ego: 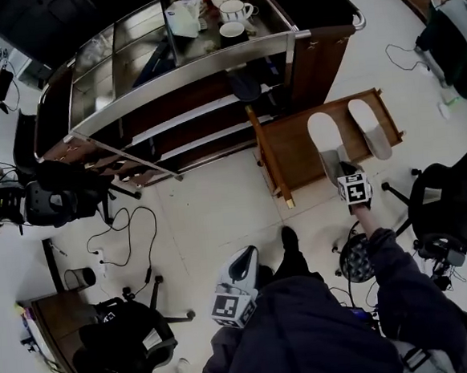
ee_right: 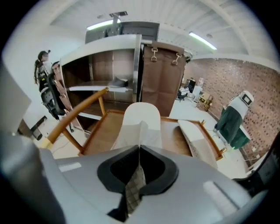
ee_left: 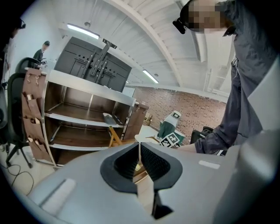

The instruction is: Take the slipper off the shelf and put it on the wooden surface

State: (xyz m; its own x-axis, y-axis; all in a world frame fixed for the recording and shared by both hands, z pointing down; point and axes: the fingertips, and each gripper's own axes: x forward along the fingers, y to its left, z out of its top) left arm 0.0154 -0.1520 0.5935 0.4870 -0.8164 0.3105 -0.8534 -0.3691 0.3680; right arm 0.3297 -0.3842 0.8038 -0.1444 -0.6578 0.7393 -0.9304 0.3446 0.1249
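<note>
Two pale slippers lie side by side on the low wooden surface (ego: 289, 155) to the right of the metal shelf (ego: 168, 74). My right gripper (ego: 341, 170) is at the near end of the left slipper (ego: 324, 137). In the right gripper view the right gripper (ee_right: 139, 146) is shut, pinching the grey upper of this slipper (ee_right: 141, 120), and checked lining shows between the jaws. The second slipper (ee_right: 197, 136) lies to its right. My left gripper (ego: 244, 261) hangs low by the person's legs, away from the shelf (ee_left: 87, 114); the left gripper (ee_left: 140, 148) is shut on nothing.
Cups and a jug (ego: 232, 13) stand on the shelf's top. Office chairs (ego: 444, 197) crowd the right side and another chair (ego: 125, 343) sits at the lower left. Cables (ego: 124, 230) trail on the pale floor. A person (ee_left: 43, 49) stands far off.
</note>
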